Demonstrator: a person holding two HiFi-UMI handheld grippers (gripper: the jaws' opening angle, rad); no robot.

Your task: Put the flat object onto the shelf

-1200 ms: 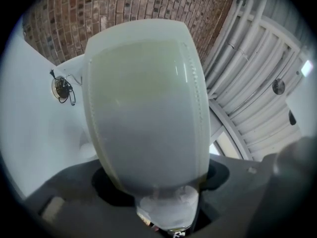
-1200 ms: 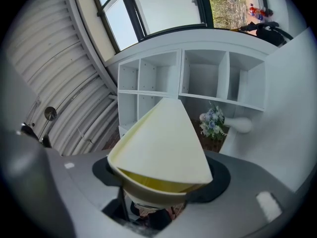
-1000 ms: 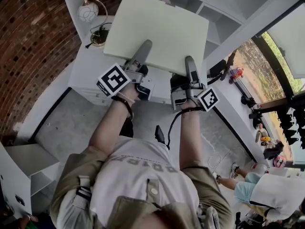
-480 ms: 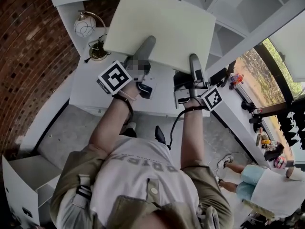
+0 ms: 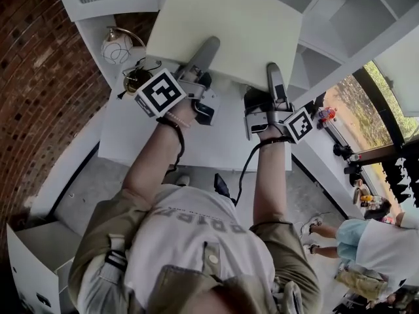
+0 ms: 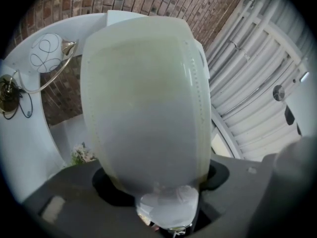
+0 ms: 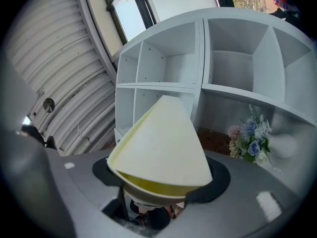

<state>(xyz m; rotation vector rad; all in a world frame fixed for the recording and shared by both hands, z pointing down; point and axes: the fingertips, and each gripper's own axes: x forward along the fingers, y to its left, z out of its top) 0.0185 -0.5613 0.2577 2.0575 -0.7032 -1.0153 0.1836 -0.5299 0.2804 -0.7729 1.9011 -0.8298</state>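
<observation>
The left gripper and right gripper each pinched the near edge of the pale cream flat rectangular board — side by side — holding it raised before the white cubby shelf.

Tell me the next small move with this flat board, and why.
Probably raise both grippers together, forward and up, toward an open compartment of the shelf. The left gripper and right gripper each clamp the near edge of the flat board, which hangs in the air in front of the shelf, not yet resting on any ledge; moving evenly should hold it level.
</observation>
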